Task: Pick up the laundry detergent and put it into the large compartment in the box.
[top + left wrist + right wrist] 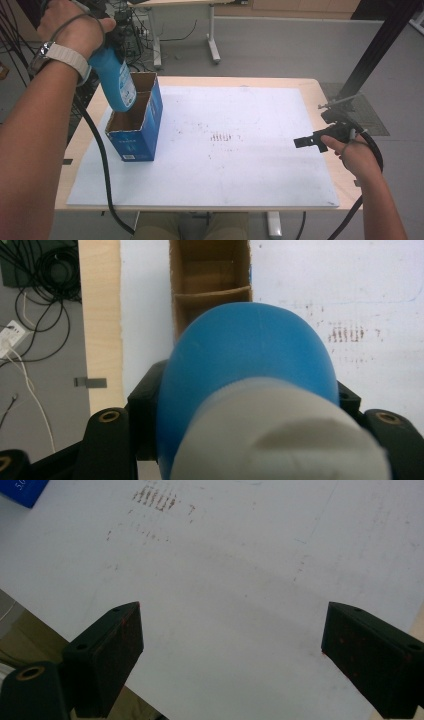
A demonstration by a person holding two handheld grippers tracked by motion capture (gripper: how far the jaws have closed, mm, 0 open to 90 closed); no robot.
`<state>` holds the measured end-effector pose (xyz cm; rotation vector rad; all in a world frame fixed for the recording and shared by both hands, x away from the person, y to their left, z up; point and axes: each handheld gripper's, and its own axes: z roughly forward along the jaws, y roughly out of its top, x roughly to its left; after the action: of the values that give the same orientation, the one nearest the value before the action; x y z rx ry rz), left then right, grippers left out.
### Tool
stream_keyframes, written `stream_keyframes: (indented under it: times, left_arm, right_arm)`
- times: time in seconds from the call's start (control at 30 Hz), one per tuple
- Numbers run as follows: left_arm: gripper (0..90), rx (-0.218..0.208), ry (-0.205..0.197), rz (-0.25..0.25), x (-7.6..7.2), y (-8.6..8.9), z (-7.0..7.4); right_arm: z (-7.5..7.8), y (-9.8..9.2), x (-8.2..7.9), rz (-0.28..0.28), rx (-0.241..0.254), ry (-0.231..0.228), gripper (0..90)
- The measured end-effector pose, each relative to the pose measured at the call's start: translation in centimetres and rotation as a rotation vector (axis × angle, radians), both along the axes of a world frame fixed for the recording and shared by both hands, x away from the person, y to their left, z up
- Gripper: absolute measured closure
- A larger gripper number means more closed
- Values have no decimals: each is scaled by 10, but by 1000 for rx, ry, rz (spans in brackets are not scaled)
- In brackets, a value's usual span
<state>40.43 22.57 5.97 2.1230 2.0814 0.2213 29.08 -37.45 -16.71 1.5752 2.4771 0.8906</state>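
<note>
Bottle [116, 82]: blue body with a pale cap, held base-down over the near compartment of the carton, its lower end just at or inside the carton's rim; the tilt suits lowering it into that slot.
Carton [134, 145]: blue outside, brown inside, open at the top and split by one divider into two compartments; it stands at the left of the white mat so the left arm reaches it from above.
Left hand-held gripper [240, 440]: clamped on the bottle near its cap end, jaws at either side of the blue body.
Right hand-held gripper [309, 141]: jaws spread wide with nothing between them, parked low over the right of the mat, well apart from the carton; judged idle.
Worktop [210, 80]: wooden, covered by the white mat [240, 170], which carries faint reddish marks.
Hidden: the bottle's base behind the carton wall; whether it touches the carton floor cannot be told.
Cut off: the compartment directly under the bottle in the left gripper view.
Unclear: the label print on bottle and carton.
</note>
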Motion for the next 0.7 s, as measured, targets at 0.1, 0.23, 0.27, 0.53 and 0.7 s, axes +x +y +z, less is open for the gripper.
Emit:
stream_keyframes:
  times: [0.1,0.23,0.27,0.53,0.7]
  left_arm:
    - [380,5,-2,-1,1,-1,-4]
    - [380,-4,-2,2,4,1,-9]
    - [381,-4,-3,5,4,2,-10]
    - [380,-2,5,11,9,4,-17]
    - [380,-5,9,11,12,5,-26]
  right_arm:
    - [-1,1,1,1,0,1,98]
    - [-1,0,0,1,0,3,98]
    - [-2,0,0,0,0,3,97]
    - [-4,-2,0,-8,3,7,97]
    - [-5,0,2,-4,0,12,97]
